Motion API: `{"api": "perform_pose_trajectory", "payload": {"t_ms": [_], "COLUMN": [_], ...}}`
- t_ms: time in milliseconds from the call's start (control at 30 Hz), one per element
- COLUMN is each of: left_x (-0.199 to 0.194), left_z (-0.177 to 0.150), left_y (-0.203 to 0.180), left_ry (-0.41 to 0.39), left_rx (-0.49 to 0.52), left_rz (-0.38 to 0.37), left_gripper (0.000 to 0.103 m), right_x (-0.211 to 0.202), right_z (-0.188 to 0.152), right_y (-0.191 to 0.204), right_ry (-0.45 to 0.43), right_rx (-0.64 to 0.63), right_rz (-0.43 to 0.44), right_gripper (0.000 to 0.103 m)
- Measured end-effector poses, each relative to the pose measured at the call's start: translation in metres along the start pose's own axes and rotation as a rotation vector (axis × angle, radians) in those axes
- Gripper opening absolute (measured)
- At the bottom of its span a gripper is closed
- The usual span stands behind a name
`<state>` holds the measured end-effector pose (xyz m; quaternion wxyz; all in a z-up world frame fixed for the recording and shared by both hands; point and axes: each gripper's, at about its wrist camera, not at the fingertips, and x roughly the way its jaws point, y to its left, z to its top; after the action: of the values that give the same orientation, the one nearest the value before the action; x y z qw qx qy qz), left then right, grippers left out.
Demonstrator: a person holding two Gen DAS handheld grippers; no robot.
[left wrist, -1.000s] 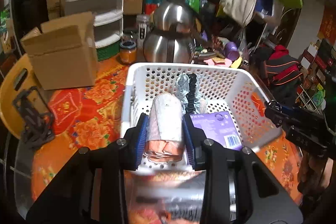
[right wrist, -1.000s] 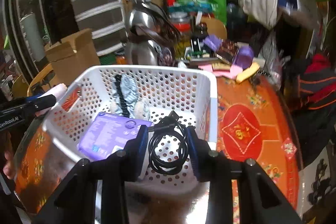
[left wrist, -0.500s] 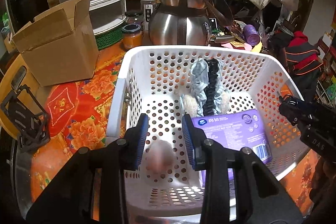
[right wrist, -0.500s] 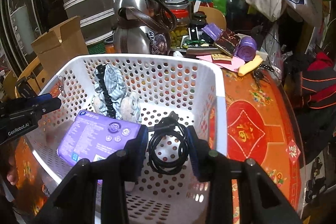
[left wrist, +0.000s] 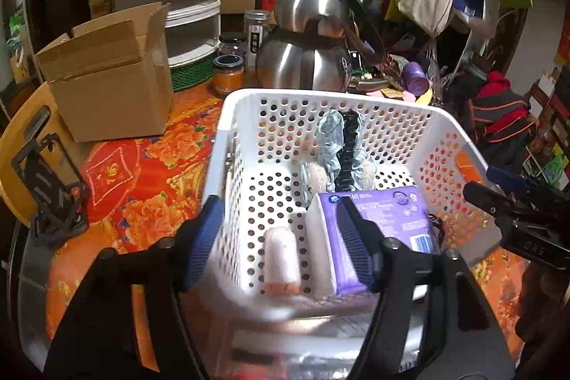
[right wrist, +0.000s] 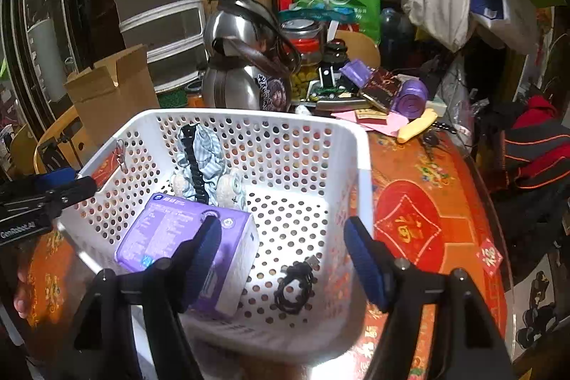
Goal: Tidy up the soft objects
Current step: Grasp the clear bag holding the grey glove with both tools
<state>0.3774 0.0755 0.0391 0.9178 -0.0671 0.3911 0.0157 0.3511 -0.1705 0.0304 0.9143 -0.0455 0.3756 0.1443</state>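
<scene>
Both tongs have let go since a moment ago; the left tongs [left wrist: 281, 243] now gape wide, and the pink roll [left wrist: 281, 260] lies in the white basket [left wrist: 228, 130], beside the purple pack [left wrist: 374, 223]; the right tongs [right wrist: 281, 259] gape wide too, and the black cord [right wrist: 295, 287] rests on the basket floor; I think things go inside so the orange surface [right wrist: 420, 202] stays tidy.
</scene>
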Motion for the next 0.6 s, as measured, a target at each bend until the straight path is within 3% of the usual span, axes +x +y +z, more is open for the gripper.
{"api": "perform_pose_trajectory", "payload": {"t_ms": [367, 600], "left_x": [-0.041, -0.081], "left_z": [-0.014, -0.042], "left_y": [0.000, 0.010], "left_ry": [-0.044, -0.075], "left_rx": [0.025, 0.011], "left_rz": [0.023, 0.000], "left_gripper": [0.074, 0.074], "right_x": [-0.030, -0.072], "right_z": [-0.013, -0.058], "right_y": [0.005, -0.001], "right_ry": [-0.034, -0.089], "right_rx": [-0.003, 0.065], "right_rz": [0.022, 0.080], "right_gripper": [0.077, 0.079]}}
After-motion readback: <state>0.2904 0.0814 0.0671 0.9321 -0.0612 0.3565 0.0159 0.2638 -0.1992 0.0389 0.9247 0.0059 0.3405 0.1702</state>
